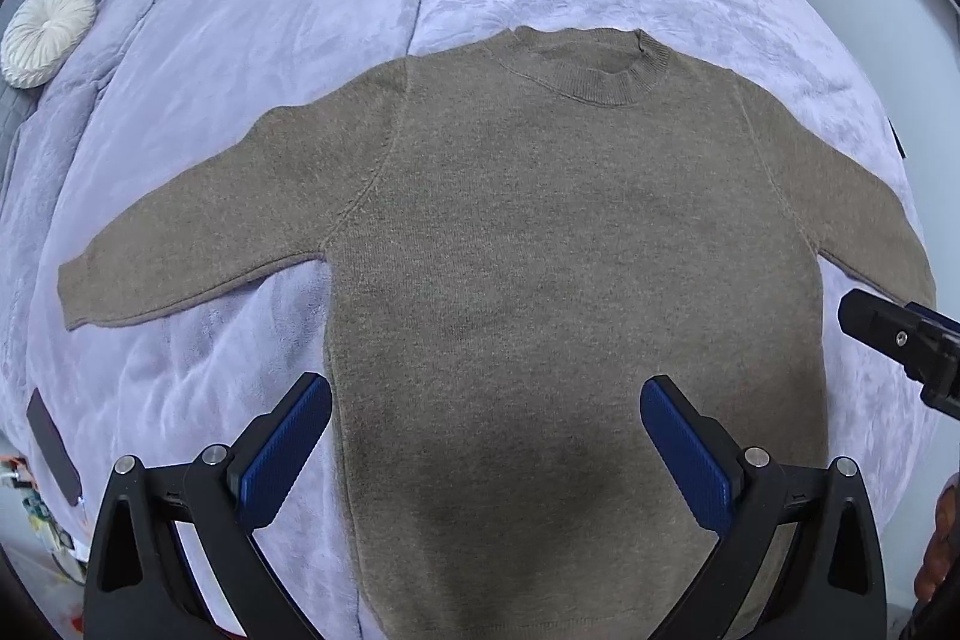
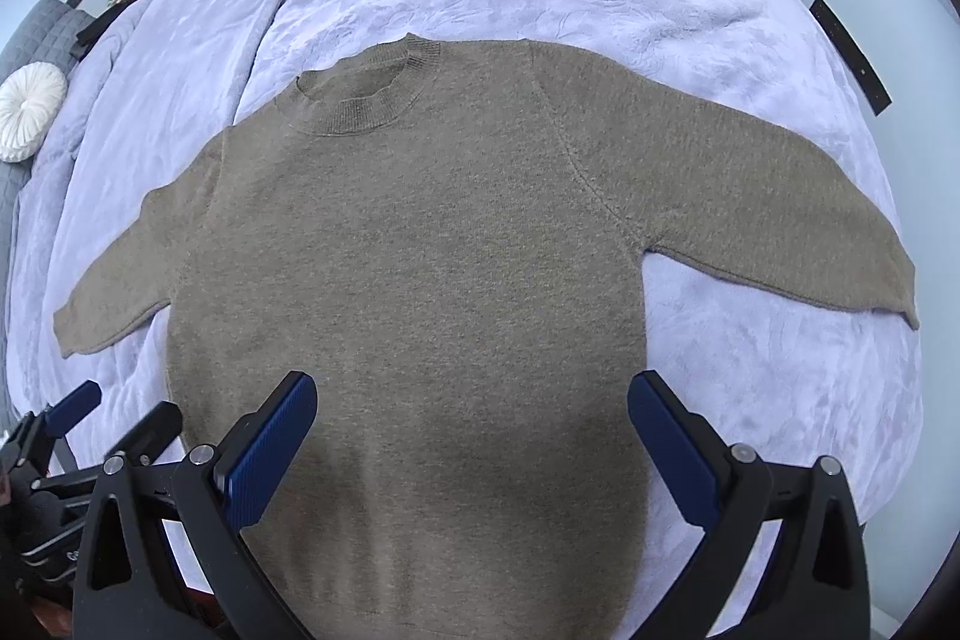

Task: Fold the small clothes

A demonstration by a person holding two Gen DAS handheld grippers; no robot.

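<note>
Olive knit sweater (image 1: 540, 232) lies flat, sleeves spread, on the lavender bed (image 1: 288, 10); both left tongs (image 1: 486, 400) and right tongs (image 2: 472, 394) hover wide, empty, so a one-layer pinch could likely skew the fold.

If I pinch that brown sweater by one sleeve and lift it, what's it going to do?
The sweater looks like soft knit lying limp on the plush blanket, so it will probably drape and sag, not hold its shape. The body would likely drag behind the sleeve. The fuzzy blanket may add friction. Both the left claw and right claw are open.
</note>
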